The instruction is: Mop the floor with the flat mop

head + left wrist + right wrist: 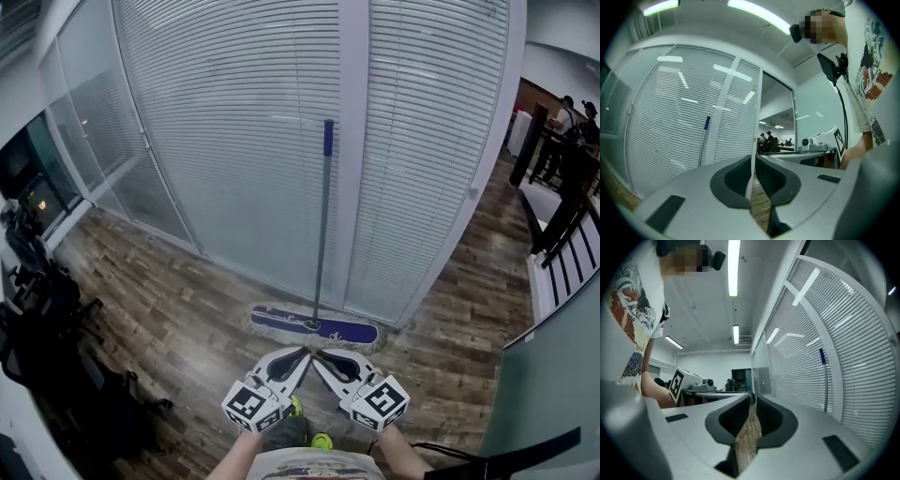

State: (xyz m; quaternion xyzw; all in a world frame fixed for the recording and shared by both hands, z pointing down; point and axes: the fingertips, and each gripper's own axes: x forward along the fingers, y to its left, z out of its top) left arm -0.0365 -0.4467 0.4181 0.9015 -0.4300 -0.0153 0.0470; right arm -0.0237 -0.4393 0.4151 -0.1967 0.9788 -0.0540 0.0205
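Ahead of R hand-held gripper [318, 354], flat mop [314, 325]

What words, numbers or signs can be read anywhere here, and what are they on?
No text here can be read for certain.
Flat mop head: a white mark on the blue, too small to read.
Left cube and right cube on the grippers: black-and-white square patterns, no letters or numbers.
Shirt: a printed picture, no legible words.
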